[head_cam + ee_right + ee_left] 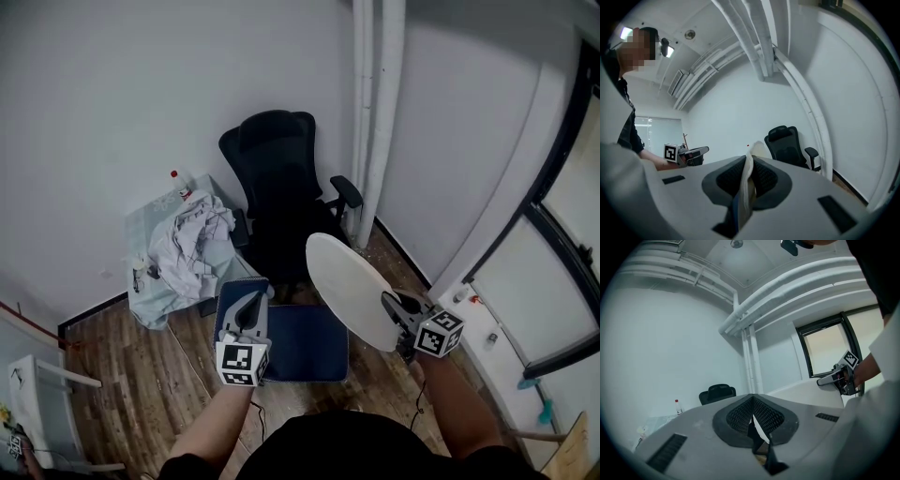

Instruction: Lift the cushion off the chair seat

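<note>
Cushion off the seat: a person w/ a gripper in each hand held the cushion [307, 343] up in front of the black office chair [281, 183], betw. the chair and the person's own body and above the wood floor [141, 375].

The left gripper [251, 306] was clamped tight on the cushion's navy edge, on the side of the chair where a small surface [141, 220] carried a crumpled white cloth [187, 246] and a red-capped bottle [175, 178]. Its own view showed a thin pale-and-dark edge [757, 425] pinched betw. the jaws, no gap.

The right gripper [392, 302] was likewise closed on the cushion, on the chair's other side, toward the white pipes [375, 112]. In the right gripper view the jaws squeezed a pale layer w/ navy beneath [747, 183]. That end rose as a pale oval flap, so the cushion hung bent betw. the two grips, not flat.

Progress, as judged: the lift itself looked done. The cushion touched neither seat nor floor, and what showed of the chair [788, 145] in the right gripper view had nothing navy or pale on it; in the head view the seat sat partly hidden behind the raised flap. What was left, if anything: keep both grips firm and carry the cushion clear of the armrests. Where it should go, the pics didn't say.
</note>
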